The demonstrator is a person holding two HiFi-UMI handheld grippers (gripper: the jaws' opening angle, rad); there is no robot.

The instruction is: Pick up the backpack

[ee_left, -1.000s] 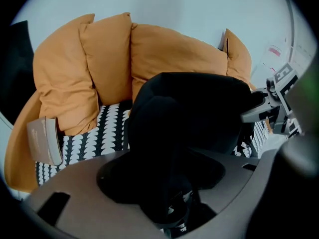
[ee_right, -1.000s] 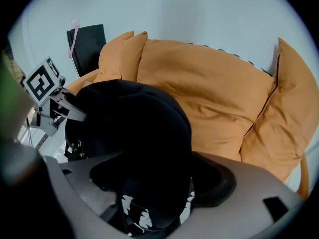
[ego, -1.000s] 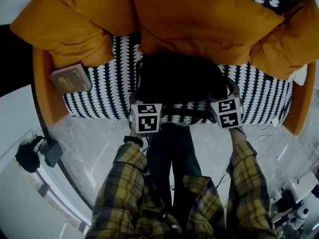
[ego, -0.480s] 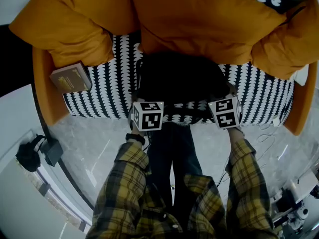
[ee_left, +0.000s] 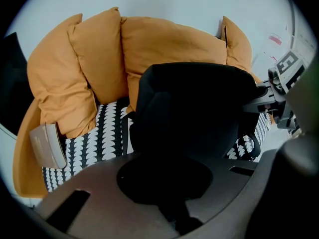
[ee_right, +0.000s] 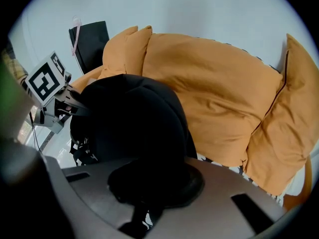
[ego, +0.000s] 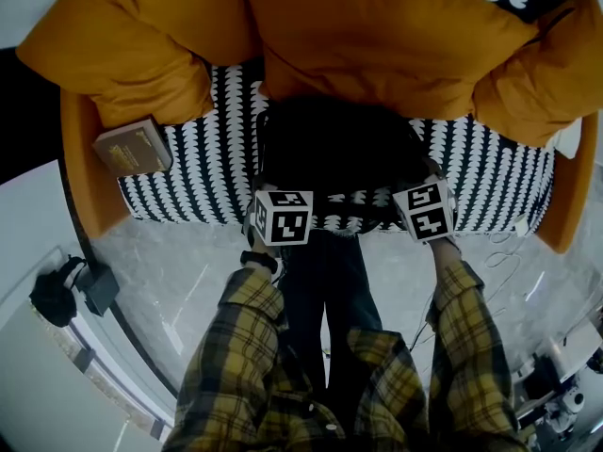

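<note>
Backpack (ego: 334,153) mid-frame, left gripper (ego: 268,188) and right gripper (ego: 426,175) both clenched on it; shallow fabric pinches might slip.

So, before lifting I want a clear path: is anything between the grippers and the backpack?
Nothing visible. The left gripper and right gripper are both on the backpack, black fabric between their fingers. The orange cushions sit behind it; the book lies apart at left.

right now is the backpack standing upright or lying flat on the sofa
Upright: in both gripper views the black backpack stands tall in front of the orange cushions, its top well above the patterned seat.
</note>
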